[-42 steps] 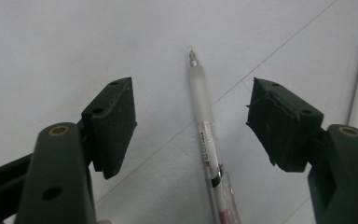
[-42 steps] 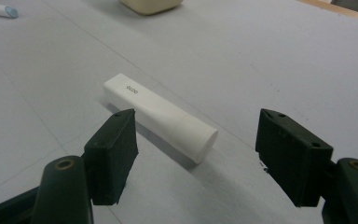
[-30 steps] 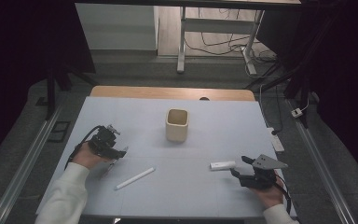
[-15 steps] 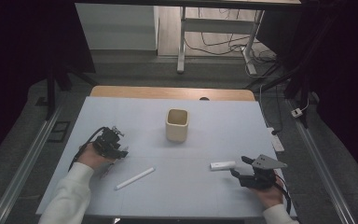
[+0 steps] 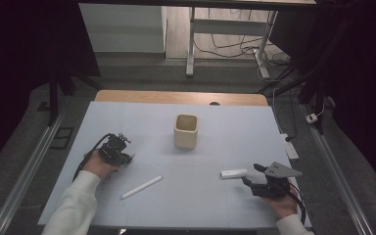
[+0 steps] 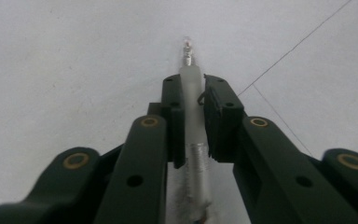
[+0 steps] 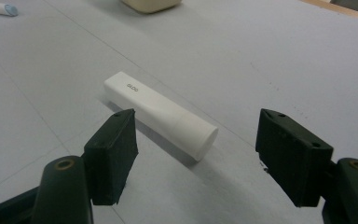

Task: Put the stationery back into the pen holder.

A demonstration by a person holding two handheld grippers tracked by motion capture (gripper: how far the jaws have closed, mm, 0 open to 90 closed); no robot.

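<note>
In the left gripper view, a thin translucent pen (image 6: 192, 84) with a small metal tip lies on the white table between my left gripper's (image 6: 193, 81) pads. The jaws have just been closing and now press on its barrel. The high view shows that gripper (image 5: 113, 150) at the table's left. My right gripper (image 5: 252, 175) rests at the right, open. A white glue stick (image 7: 161, 114) lies on the table just ahead of its jaws (image 7: 196, 120), untouched. The same glue stick (image 5: 234, 173) appears left of that gripper in the high view.
A cream square cup (image 5: 186, 131) stands upright mid-table. A white stick (image 5: 142, 187) lies slanted near the front, between the two hands. The white mat (image 5: 225, 127) covers a wooden table; metal rails run down both sides, and cables lie on the floor beyond.
The left hand has shifted slightly to the right over its spot. The right gripper, cup, glue stick and white stick have kept still.
</note>
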